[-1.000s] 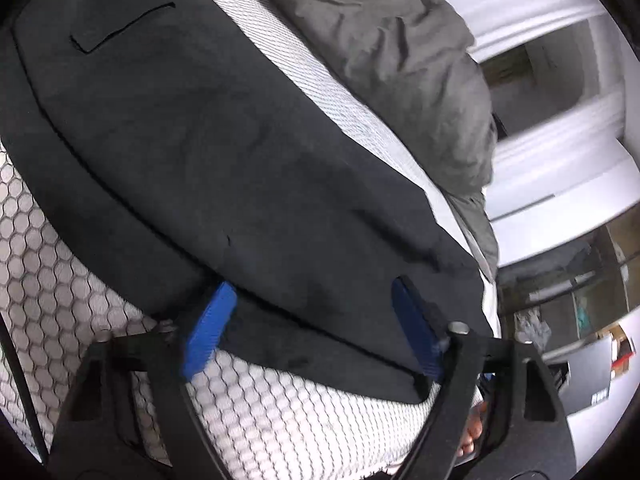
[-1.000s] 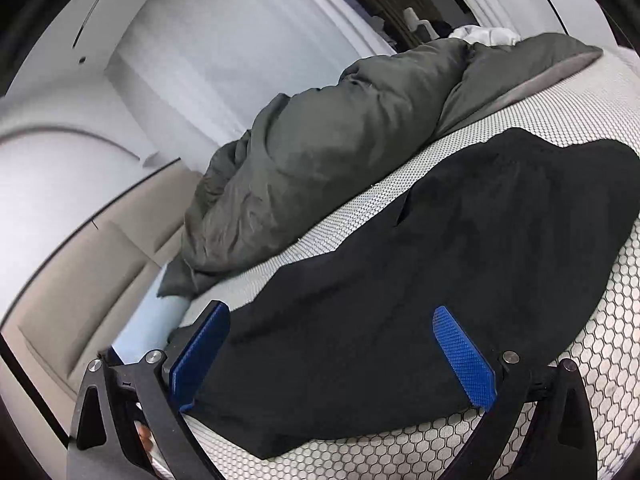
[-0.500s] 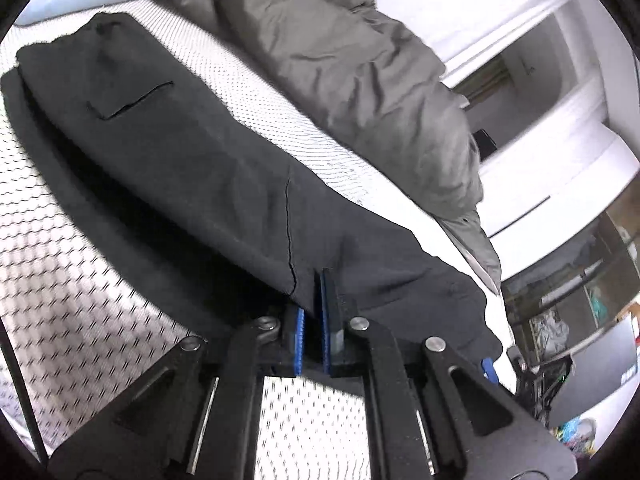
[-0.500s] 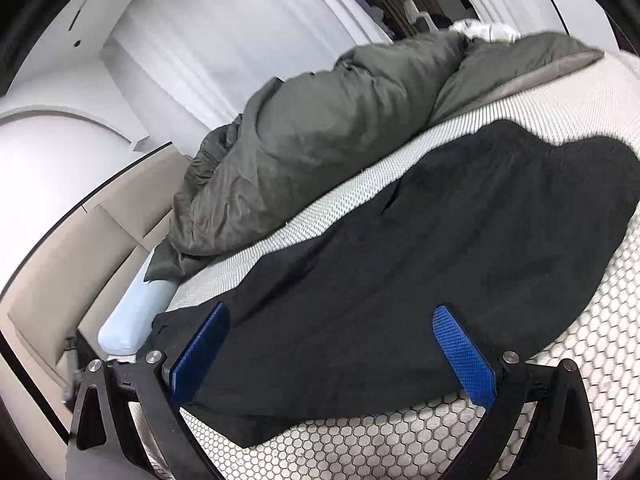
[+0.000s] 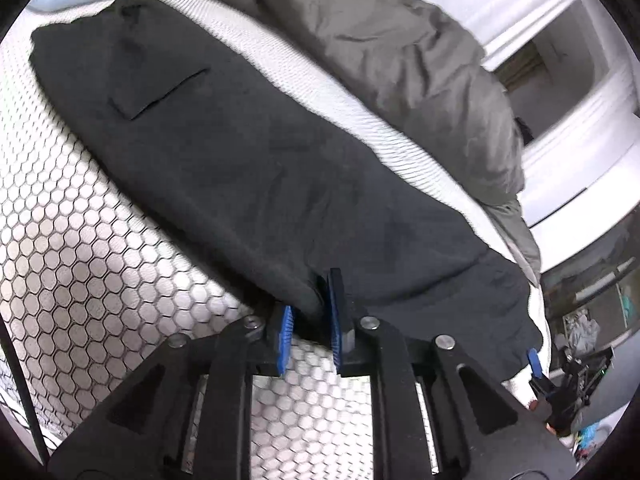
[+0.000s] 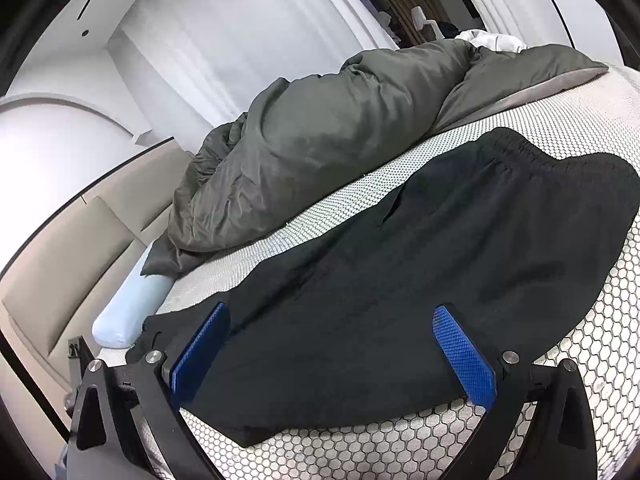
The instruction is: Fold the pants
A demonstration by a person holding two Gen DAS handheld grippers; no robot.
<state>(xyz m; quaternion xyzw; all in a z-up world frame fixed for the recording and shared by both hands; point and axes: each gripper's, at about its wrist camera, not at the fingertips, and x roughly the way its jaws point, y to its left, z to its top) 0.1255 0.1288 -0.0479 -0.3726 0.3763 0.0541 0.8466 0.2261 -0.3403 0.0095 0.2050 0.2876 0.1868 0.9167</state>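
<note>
Black pants (image 5: 256, 168) lie stretched along a bed with a white honeycomb cover (image 5: 80, 264), folded lengthwise, a back pocket showing at the far left. My left gripper (image 5: 310, 312) is shut on the near edge of the pants about mid-leg, pinching a fold of cloth. In the right wrist view the pants (image 6: 420, 280) spread from the waistband at the far right to the hem near me. My right gripper (image 6: 332, 344) is open, its blue fingers (image 6: 464, 356) straddling the hem end just above the cloth. Its tip also shows in the left wrist view (image 5: 534, 362).
A rumpled grey duvet (image 6: 340, 140) lies along the far side of the bed. A pale blue pillow (image 6: 128, 312) sits at the headboard end beside a beige padded headboard (image 6: 60, 272). White walls and a cluttered desk area (image 5: 588, 320) lie beyond the bed.
My left gripper went from open over the pants' edge to shut on it and now lifts the fold slightly. My right gripper stayed open and drew back a little toward the hem.
</note>
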